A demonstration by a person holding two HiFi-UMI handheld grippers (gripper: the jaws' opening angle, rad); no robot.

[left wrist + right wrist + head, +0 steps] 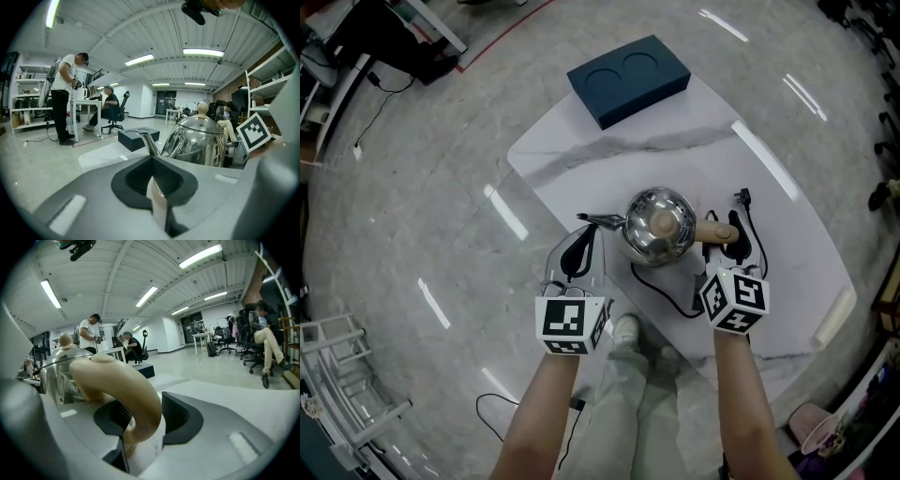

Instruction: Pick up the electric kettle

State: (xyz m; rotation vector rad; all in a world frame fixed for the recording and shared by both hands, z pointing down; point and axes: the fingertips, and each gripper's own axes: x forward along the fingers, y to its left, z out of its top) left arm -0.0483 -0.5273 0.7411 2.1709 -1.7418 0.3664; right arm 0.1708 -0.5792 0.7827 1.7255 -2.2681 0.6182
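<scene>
Grasping is in hand: the handle [117,385] of the electric kettle [658,223] is straddled by the right tool [143,420], jaws apart. Clamping, then lifting, is called for. The left tool [154,183] is closed and empty.

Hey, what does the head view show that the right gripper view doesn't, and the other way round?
Only the head view: the black cord looping on the white table, the curved spout, and the left gripper. Only the right gripper view: ceiling lights and a seated person at the right. Both: the steel kettle, its tan handle between the right gripper's jaws, and the dark box.
</scene>
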